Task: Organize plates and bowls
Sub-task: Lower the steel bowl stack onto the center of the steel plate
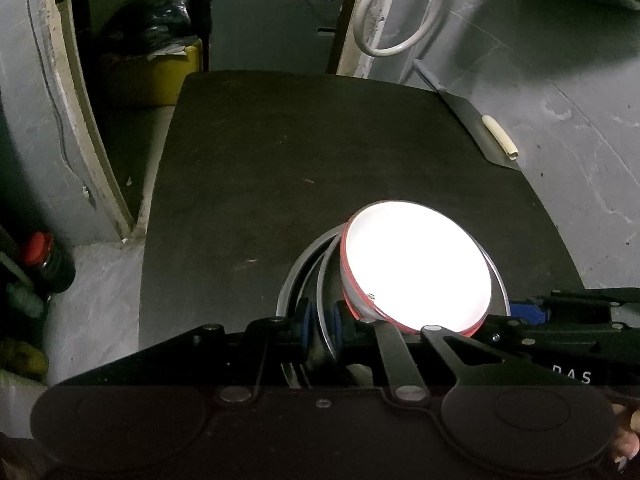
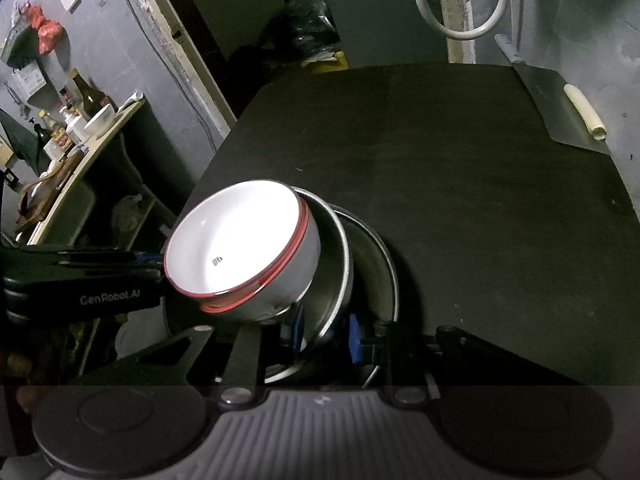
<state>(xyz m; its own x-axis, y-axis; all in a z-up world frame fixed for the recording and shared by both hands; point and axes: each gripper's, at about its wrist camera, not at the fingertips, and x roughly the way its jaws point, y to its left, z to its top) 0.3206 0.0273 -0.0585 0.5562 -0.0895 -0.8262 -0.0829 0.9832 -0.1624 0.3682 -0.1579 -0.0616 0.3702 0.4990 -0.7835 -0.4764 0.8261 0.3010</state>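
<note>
A white bowl with a red rim (image 1: 416, 268) sits tilted inside a steel plate, and a second steel plate (image 1: 298, 276) lies under it on the black table (image 1: 280, 160). My left gripper (image 1: 320, 324) is shut on the rim of the upper steel plate (image 1: 326, 280), blue pads either side. In the right wrist view the white bowl (image 2: 236, 248) leans left in the upper steel plate (image 2: 336, 264), above the lower plate (image 2: 376, 276). My right gripper (image 2: 326, 332) is shut on the upper plate's rim. The left gripper's body (image 2: 80, 280) shows at left.
A metal dustpan (image 1: 480, 128) with a rolled paper tube (image 1: 500, 136) lies at the table's far right edge. A yellow bin (image 1: 156, 76) stands behind the table. A white hose (image 1: 392, 12) hangs on the wall. A shelf with bottles (image 2: 72, 128) stands at left.
</note>
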